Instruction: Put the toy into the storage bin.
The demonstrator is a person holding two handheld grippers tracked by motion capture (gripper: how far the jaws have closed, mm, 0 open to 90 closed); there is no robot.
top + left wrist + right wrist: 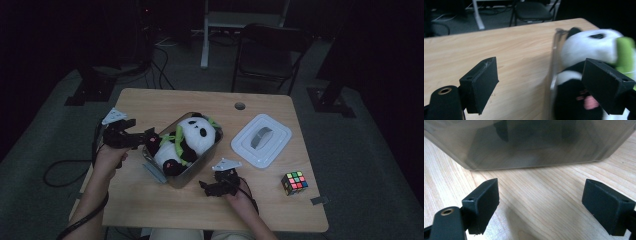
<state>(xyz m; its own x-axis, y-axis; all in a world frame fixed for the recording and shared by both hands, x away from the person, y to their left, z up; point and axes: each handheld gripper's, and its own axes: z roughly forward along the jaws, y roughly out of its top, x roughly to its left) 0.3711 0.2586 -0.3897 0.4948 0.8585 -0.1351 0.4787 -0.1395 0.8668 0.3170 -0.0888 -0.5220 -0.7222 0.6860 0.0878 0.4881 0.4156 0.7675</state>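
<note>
**Straddling the bin wall, nothing pinched**

Holding my left gripper (150, 137) at the bin's (192, 172) left rim, I had its jaws spread wide, one outside over the table (150, 102), one against the toy panda (187, 140) inside, pinching nothing. The panda lay in the bin. My right gripper (209, 187) sat spread and empty just before the bin's near wall.

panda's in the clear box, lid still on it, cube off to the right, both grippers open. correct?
One thing is wrong: the lid is not on the clear box. In the high view it lies on the table to the right of the box, which stands open with the panda in it. The cube and the open left gripper and right gripper are as stated.
</note>
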